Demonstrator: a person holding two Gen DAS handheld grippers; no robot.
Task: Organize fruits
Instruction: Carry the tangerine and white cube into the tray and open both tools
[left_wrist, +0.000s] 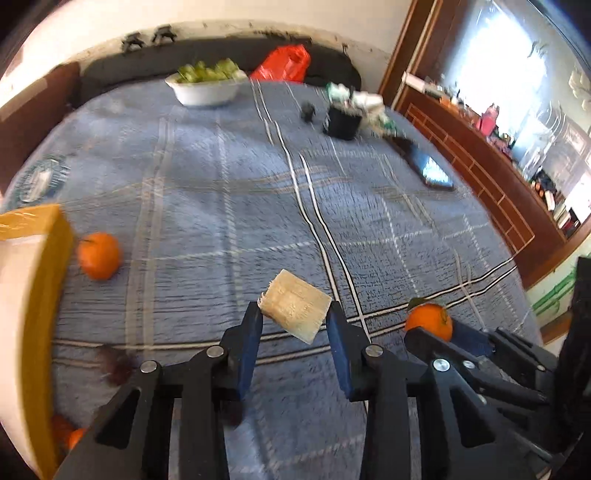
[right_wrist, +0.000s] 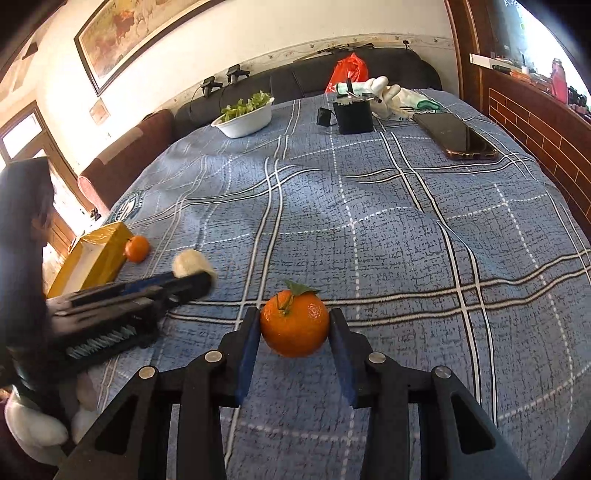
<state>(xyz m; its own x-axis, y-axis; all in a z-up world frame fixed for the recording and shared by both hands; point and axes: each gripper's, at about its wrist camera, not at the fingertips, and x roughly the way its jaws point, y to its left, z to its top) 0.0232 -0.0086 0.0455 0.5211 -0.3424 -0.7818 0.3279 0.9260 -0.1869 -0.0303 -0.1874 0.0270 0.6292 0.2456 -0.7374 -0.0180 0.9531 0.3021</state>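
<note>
- Right claw (right_wrist: 294, 326) is clenched on a leafed orange (right_wrist: 294, 323).
- Left claw (left_wrist: 294, 317) is clenched on a pale block (left_wrist: 295, 305).
- Yellow box (left_wrist: 35, 295) is seen left of both claws, nearer the left one.

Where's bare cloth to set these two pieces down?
The broad middle of the blue plaid cloth is bare, between the white bowl, the phone and the loose orange. It is crowded at the far edge around the black box, and at the left by the yellow box.
</note>
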